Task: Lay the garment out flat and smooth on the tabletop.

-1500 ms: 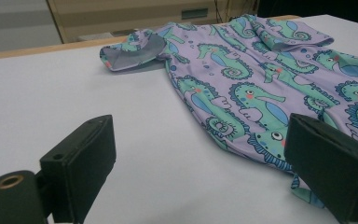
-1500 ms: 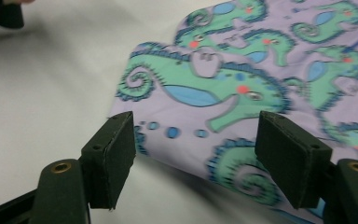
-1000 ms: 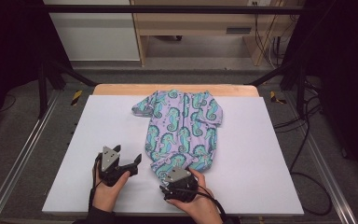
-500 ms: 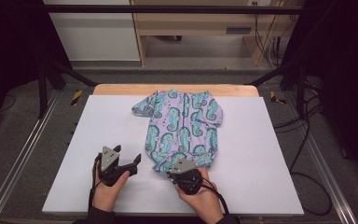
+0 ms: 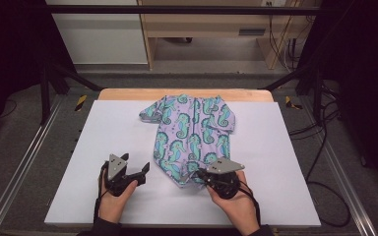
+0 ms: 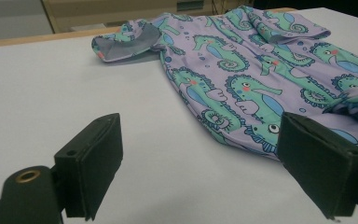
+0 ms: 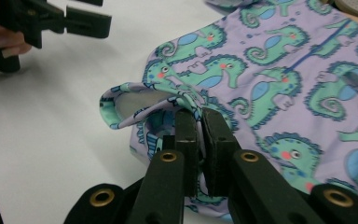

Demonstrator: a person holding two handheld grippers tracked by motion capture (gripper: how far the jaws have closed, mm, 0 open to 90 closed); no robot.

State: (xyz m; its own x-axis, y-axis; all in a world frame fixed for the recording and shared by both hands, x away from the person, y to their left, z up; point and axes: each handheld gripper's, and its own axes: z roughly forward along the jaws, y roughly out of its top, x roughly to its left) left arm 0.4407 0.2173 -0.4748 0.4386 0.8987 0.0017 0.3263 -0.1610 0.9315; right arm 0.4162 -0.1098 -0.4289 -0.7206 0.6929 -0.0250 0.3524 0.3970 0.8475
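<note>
— Since a second ago the right gripper (image 5: 198,173) has slid to the garment (image 5: 192,135)'s near hem and its jaws have just closed, pinching the cloth; the hem seems lifted a little.
— And the left gripper (image 5: 137,167)?
— Unmoved, jaws wide apart, nothing between them, just left of the garment on the table (image 5: 103,128)

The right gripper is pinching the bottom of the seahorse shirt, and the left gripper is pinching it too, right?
Not quite. The right gripper is shut on the seahorse shirt hem, but the left gripper is open over the white table, holding nothing. The left gripper view shows it.
</note>
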